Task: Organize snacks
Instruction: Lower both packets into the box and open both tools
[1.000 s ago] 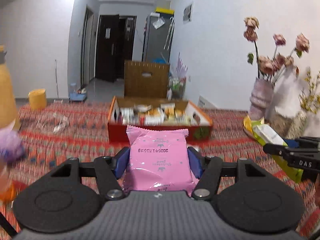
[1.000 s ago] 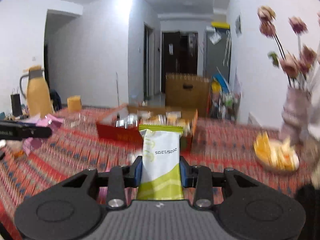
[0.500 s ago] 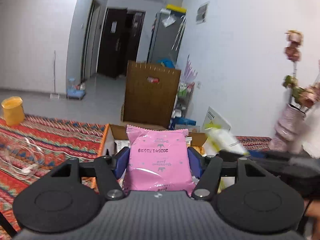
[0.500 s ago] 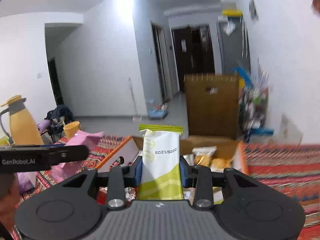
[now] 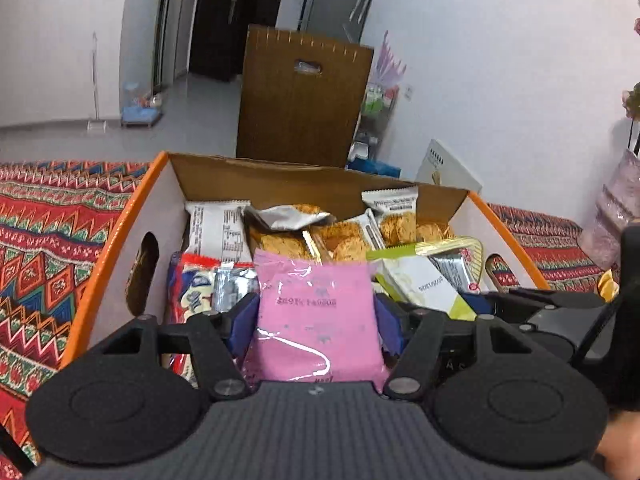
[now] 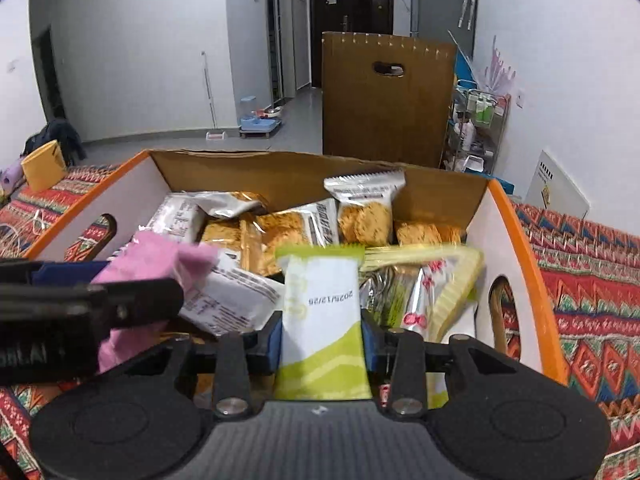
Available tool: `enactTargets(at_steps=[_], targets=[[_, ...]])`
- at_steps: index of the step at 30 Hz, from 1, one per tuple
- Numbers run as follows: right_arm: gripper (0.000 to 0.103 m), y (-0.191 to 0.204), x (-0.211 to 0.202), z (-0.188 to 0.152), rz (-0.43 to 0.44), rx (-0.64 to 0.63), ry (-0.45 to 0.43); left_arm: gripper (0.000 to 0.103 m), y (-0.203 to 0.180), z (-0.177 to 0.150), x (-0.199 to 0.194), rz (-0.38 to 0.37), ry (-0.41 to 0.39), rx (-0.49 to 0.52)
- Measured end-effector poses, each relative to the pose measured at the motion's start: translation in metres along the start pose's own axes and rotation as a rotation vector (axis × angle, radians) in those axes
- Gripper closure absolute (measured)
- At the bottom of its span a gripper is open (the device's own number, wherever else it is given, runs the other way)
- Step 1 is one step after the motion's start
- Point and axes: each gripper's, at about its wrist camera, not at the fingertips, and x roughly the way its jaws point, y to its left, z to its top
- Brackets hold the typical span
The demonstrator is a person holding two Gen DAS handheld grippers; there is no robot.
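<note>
An orange-rimmed cardboard box (image 5: 120, 220) holds several wrapped snacks. My left gripper (image 5: 316, 308) hangs over its near-middle with a pink snack packet (image 5: 316, 344) between the blue pads. Its jaws are opening, and the pads still touch the packet's sides. Just to its right, my right gripper (image 6: 322, 336) is shut on a white-and-green snack packet (image 6: 320, 300), also above the box (image 6: 516, 232). In the right wrist view the left gripper (image 6: 80, 304) and pink packet (image 6: 160, 256) show at the left. The left wrist view shows the white-and-green packet (image 5: 420, 284) at the right.
The box's brown lid flap (image 5: 300, 92) stands upright behind it. A red patterned cloth (image 5: 48, 232) covers the table on both sides. A pinkish vase (image 5: 616, 208) stands at the far right, and a yellow container (image 6: 42, 164) at the far left.
Both grippers have moved forward and down with their packets, from well short of the box to right over it. The packets in the box now fill both views.
</note>
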Motion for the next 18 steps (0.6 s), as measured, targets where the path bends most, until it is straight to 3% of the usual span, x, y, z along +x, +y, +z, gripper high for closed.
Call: enactTargets(at_steps=[3,6,13,18], targets=[[0.056,-0.001,0.0,0.002,0.032,0.025,-0.015,0.025,0.004,0.001,-0.001,-0.043,0.013,-0.038],[0.046,-0.003,-0.007,0.005,0.043,0.029,-0.015,0.024,0.002,0.005,-0.007,-0.053,0.011,-0.045],[0.044,-0.001,-0.063,0.015,0.021,-0.007,-0.083,0.022,-0.004,0.012,-0.05,-0.028,-0.041,-0.002],[0.037,-0.004,-0.126,0.011,0.001,-0.044,-0.148,0.019,-0.011,0.01,-0.108,-0.021,-0.089,0.042]])
